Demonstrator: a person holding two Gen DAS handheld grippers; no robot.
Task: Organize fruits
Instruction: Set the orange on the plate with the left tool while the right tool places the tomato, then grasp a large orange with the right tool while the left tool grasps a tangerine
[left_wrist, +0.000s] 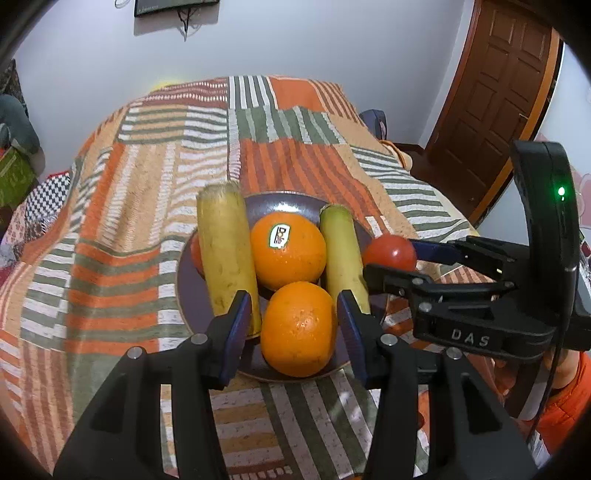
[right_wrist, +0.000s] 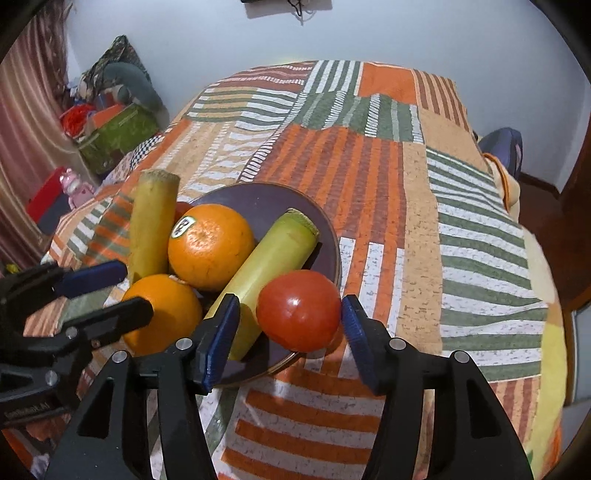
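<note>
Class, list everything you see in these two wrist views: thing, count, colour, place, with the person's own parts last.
Round oranges: 2, orange; near one at the plate's front, stickered one behind it.
Cut yellow-green stalk pieces: 2; one left of the oranges, one right.
Red tomatoes: 2; one at the plate's right edge, one mostly hidden behind the left stalk.
Dark purple round plate: 1, on the bed.
Striped patchwork blanket: 1, orange, green, white; covers the bed.
Brown panelled wooden door: 1, far right.
Green box: 1, floor at left.
Left gripper: black with blue pads, open around the near orange.
Right gripper: same, open around the tomato.
</note>
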